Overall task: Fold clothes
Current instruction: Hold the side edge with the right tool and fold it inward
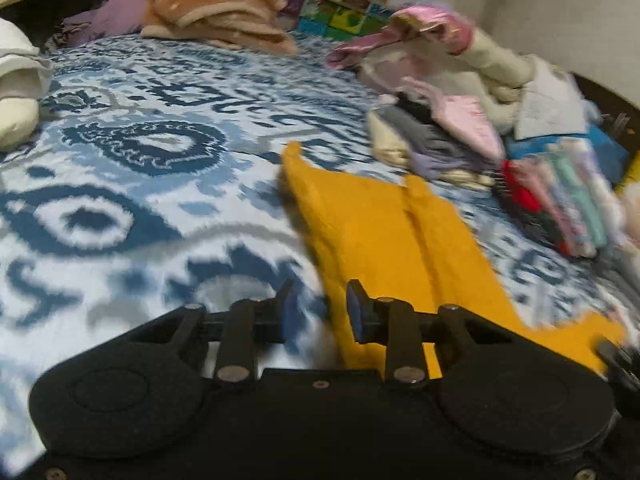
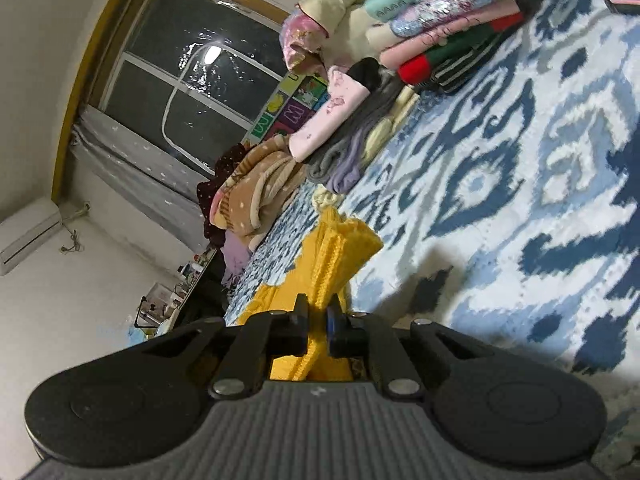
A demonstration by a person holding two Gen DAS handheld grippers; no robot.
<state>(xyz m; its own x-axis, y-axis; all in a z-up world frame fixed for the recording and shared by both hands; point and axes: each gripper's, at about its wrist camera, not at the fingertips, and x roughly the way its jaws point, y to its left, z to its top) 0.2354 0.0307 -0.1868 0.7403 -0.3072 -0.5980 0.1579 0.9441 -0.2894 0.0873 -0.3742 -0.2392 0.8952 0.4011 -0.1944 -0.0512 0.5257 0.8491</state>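
Note:
A yellow knitted garment (image 1: 380, 232) lies stretched over the blue-and-white patterned bedspread (image 1: 160, 200), running from the middle of the bed towards the lower right. My left gripper (image 1: 322, 304) hovers low over its near left edge. Its jaws stand a little apart, the right finger (image 1: 356, 308) over the yellow cloth and the left one over the bedspread. No pad presses on the cloth. In the right wrist view, which is rolled on its side, my right gripper (image 2: 317, 316) is shut on a bunched fold of the yellow garment (image 2: 336, 248), which rises from between the fingers.
A stack of folded clothes (image 1: 560, 200) and a loose pile (image 1: 440, 132) sit on the bed's right side. A brown blanket (image 1: 216, 12) lies at the far end, and a white pillow (image 1: 16, 92) at the left edge. A dark window (image 2: 192, 80) and a wall show beyond.

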